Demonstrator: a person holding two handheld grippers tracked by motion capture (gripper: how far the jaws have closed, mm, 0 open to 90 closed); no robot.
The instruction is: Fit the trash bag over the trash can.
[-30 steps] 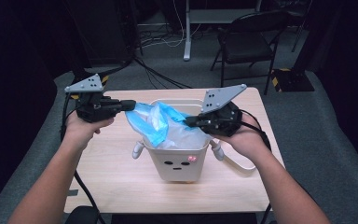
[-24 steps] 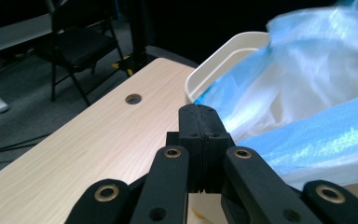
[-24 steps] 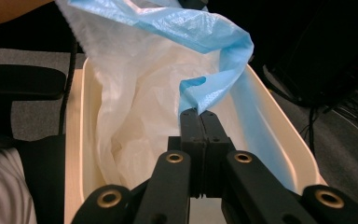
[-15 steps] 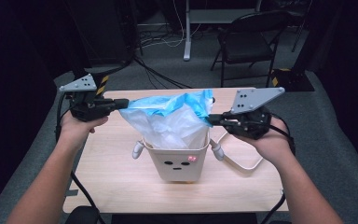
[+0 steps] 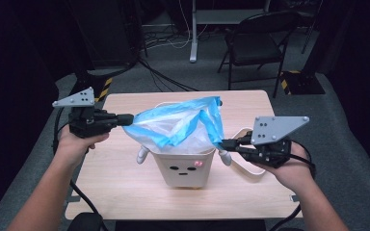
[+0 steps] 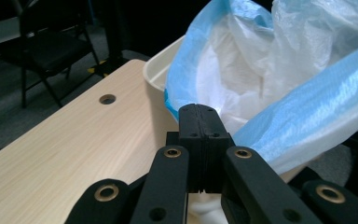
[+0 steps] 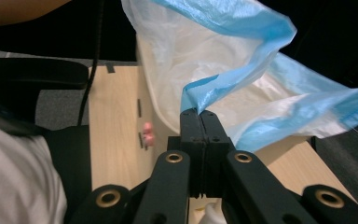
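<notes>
Two grippers, one bag, and the gap between them is much wider than a second ago. From the high view, the left gripper [image 5: 129, 119] sits at the left middle of the frame, jaws clamped on the blue rim of the plastic bag [image 5: 173, 129]. The right gripper [image 5: 226, 143] has swung out and down to the right of centre, also pinching that rim. A second back the two tools were close together over the bin [image 5: 183, 169]; half a second back they were parting; now the bag's mouth is stretched open right across the top of the bin, which stands in the middle of the wooden table [image 5: 125, 192]. That reads as the liner being spread so its edge can go over the bin's lip, and neither side looks hooked over yet.

Over to the left gripper view: jaws pressed tight together at lower centre, the blue band of the bag [image 6: 307, 116] pulled taut toward the right edge, the cream bin [image 6: 161, 84] just behind.

Right gripper view now: same story, jaws shut hard on a fold of the blue edge, the bag [image 7: 223, 60] billowing across the upper half, table [image 7: 114, 130] below at left. Next, I'd judge, both hands lower the rim around the bin.
</notes>
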